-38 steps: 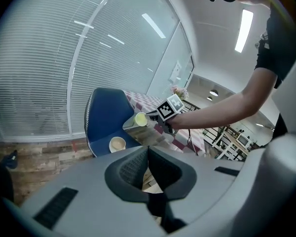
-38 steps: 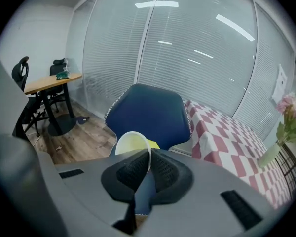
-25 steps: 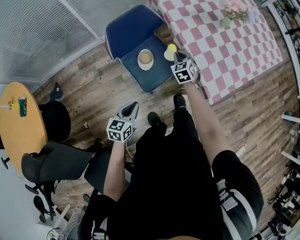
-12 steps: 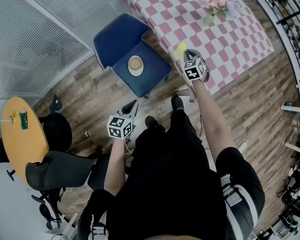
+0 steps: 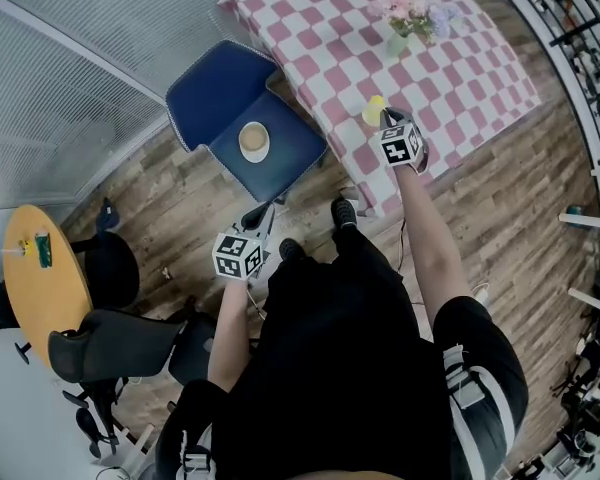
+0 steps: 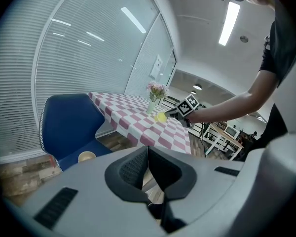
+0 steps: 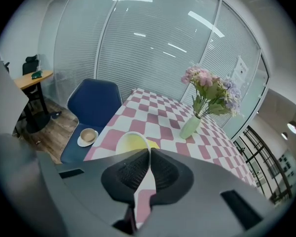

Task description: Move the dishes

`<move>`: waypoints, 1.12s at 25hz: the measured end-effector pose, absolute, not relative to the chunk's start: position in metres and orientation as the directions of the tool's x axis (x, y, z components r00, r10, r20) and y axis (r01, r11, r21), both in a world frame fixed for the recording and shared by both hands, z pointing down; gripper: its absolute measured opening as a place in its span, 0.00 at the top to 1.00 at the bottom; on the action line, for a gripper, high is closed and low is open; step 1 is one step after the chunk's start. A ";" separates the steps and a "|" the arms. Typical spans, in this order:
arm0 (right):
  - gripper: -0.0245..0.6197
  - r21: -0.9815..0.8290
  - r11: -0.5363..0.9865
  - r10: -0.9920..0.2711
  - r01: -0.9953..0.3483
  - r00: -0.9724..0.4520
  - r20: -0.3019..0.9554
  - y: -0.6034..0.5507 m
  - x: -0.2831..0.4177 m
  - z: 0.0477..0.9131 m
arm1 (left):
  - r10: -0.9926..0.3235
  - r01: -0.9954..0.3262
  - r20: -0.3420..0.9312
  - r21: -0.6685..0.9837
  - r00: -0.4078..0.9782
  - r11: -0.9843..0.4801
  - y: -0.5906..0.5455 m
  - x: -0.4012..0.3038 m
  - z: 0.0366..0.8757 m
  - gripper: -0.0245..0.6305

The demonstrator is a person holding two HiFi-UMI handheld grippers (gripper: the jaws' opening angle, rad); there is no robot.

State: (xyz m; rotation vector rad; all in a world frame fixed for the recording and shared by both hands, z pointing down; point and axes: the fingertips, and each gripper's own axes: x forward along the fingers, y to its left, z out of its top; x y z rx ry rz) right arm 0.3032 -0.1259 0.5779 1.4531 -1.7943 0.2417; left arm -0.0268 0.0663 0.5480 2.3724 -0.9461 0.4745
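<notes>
A yellow cup (image 5: pixel 373 110) is held over the near part of the pink-and-white checked table (image 5: pixel 450 78), with my right gripper (image 5: pixel 384 120) shut on its rim. In the right gripper view the cup (image 7: pixel 132 143) shows just beyond the closed jaws (image 7: pixel 149 154). A beige cup on a white saucer (image 5: pixel 253 140) sits on the seat of the blue chair (image 5: pixel 215 83). My left gripper (image 5: pixel 264 214) hangs low over the wooden floor near the chair's front edge. Its jaws (image 6: pixel 148 154) are shut with nothing between them.
A pale green vase of pink flowers (image 5: pixel 404 36) stands further back on the table. A round orange table (image 5: pixel 35 278) and black office chairs (image 5: pixel 110 343) are at the left. The person's black shoes (image 5: pixel 342 212) stand by the table's corner. White blinds (image 5: pixel 70 78) line the wall behind the chair.
My right gripper has carried the yellow cup from beside the blue chair to the right, over the checked table. The left gripper has barely moved.
</notes>
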 end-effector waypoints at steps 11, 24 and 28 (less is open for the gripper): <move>0.92 0.169 0.354 -0.571 -0.920 -0.070 0.818 -0.133 0.398 0.614 | -0.572 -0.743 0.482 0.331 0.664 -0.582 0.037 0.045 0.532 0.93; 0.91 -0.001 0.406 -0.407 -0.914 -0.181 0.895 -0.168 0.437 0.625 | -0.608 -0.785 0.501 0.318 0.615 -0.532 0.025 0.083 0.531 0.93; 0.91 0.000 0.414 -0.389 -0.910 -0.177 0.904 -0.180 0.443 0.629 | -0.625 -0.803 0.508 0.316 0.593 -0.505 0.024 0.085 0.530 0.93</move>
